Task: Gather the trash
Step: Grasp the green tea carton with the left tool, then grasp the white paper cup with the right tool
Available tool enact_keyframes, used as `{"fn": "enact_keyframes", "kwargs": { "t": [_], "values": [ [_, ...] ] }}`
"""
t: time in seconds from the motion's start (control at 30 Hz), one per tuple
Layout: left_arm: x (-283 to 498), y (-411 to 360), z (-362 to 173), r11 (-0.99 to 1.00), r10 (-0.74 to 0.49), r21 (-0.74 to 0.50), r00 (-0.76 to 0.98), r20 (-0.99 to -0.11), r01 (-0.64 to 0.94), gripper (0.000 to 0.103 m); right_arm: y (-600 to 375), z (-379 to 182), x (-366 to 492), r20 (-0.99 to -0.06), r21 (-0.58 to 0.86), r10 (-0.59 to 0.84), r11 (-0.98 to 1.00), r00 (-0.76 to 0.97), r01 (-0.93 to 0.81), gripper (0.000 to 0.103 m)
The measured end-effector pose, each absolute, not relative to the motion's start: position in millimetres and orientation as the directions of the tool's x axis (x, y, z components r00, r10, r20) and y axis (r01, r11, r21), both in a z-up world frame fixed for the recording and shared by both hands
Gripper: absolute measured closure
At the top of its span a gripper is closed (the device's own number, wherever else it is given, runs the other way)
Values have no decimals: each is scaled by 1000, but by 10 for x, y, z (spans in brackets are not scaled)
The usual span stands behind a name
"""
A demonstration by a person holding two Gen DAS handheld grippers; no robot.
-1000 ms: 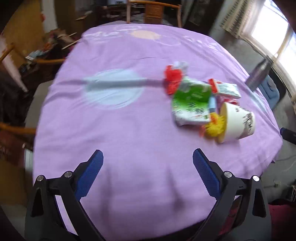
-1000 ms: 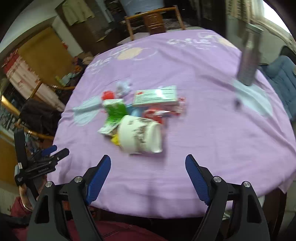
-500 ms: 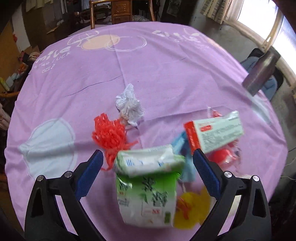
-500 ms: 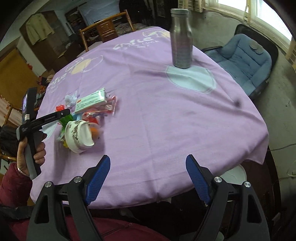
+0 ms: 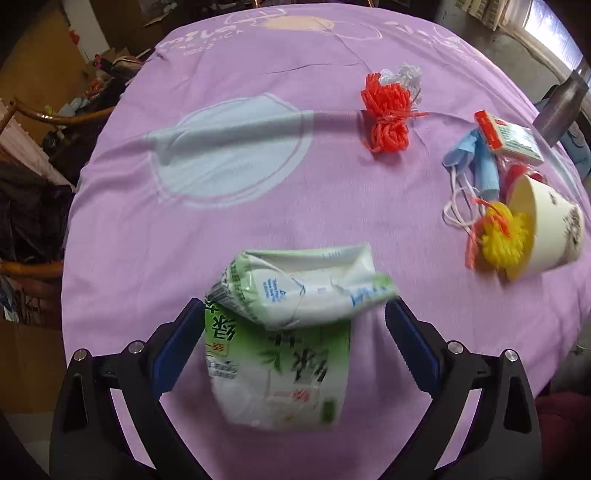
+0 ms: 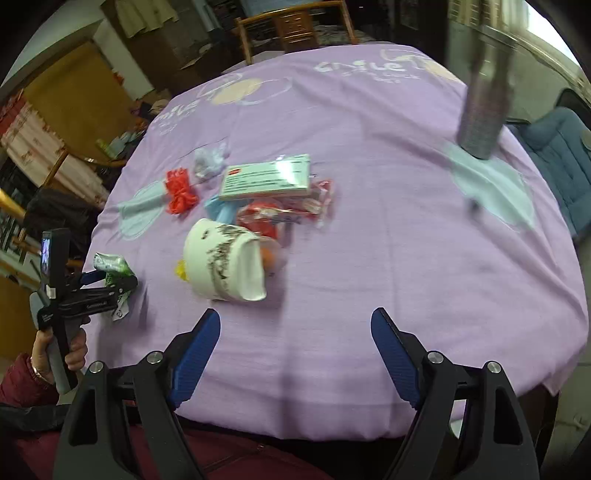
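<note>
Since half a second back you've pulled the crumpled green-and-white plastic wrapper [image 5: 280, 339] out of the pile; it now sits low centre of the left view, clamped between the left gripper [image 5: 291, 343] pads.

Step looks like carry-off of first trash piece; next you need a bin, none visible, so keep the squeeze on. Right gripper [image 6: 295, 350] hangs with its pads spread wide and nothing between them, low centre, short of the tipped white paper cup [image 6: 225, 266]. Remaining: red plastic netting [image 5: 386, 110], blue face mask [image 5: 476, 158], red-and-white flat box [image 6: 267, 177], all at right. Purple tablecloth [image 6: 388, 258] on round table, grey metal bottle [image 6: 484, 107] upper right, wooden chair [image 6: 295, 24] at top, cluttered room.
</note>
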State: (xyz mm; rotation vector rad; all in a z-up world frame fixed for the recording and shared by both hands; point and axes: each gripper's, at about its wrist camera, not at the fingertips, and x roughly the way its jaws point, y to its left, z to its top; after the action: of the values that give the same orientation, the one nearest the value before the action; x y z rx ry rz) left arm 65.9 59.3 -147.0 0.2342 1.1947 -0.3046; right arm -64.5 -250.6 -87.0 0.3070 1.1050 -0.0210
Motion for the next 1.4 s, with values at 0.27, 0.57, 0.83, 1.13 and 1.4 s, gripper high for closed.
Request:
{"fn": "enact_keyframes", "kwargs": {
  "t": [0.27,0.57,0.83,1.13,1.4],
  "values": [
    [644,686,-1268,941,-139,4,397,-907,339,8,-2351,-862,-547,-881,236,160,964,445,120,21],
    [807,451,-1488,925,-158,10,406,-900,381,7,-2386,-824,-690,-889,202,113,967,444,157,21],
    [826,583,-1507,946,-200,-64,414,-888,318,11,-2458,-801,-752,-887,216,113,959,448,185,21],
    [511,701,-811,946,-257,-110,501,-826,304,11,-2285,-1026,-427,-879,315,235,939,414,136,21],
    [255,957,-567,969,-198,-83,523,-829,234,11,-2257,-1356,-27,-865,389,299,907,402,162,15]
  ]
}}
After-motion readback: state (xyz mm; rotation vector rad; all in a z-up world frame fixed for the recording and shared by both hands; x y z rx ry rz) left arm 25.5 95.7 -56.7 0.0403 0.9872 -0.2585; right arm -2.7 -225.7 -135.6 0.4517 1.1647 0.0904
